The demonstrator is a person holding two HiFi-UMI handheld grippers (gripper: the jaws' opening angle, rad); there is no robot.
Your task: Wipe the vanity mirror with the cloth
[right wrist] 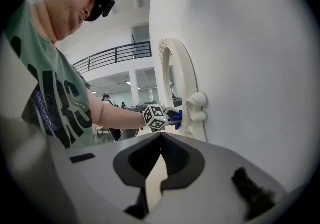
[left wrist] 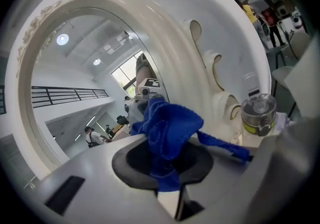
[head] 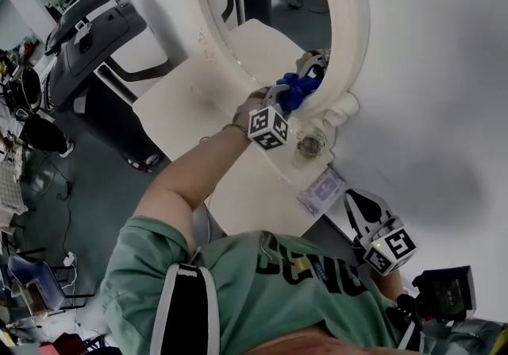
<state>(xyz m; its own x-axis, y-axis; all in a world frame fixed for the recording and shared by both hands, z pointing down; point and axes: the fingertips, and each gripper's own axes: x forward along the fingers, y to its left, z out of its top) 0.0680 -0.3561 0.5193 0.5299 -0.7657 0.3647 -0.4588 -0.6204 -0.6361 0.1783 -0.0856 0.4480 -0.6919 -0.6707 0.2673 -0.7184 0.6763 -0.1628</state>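
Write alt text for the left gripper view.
The left hand-held gripper clamps a bunched blue cloth close to the glass of a vanity mirror in an ornate white frame. A small clear jar stands beside the frame at right.

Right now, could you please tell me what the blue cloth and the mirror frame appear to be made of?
The blue cloth looks like soft microfibre or terry: it has a fuzzy, matte nap and limp folds. The mirror frame looks like glossy cream-white moulded plastic or painted resin. Its smooth highlights and scrollwork show, but I cannot tell which of the two it is.
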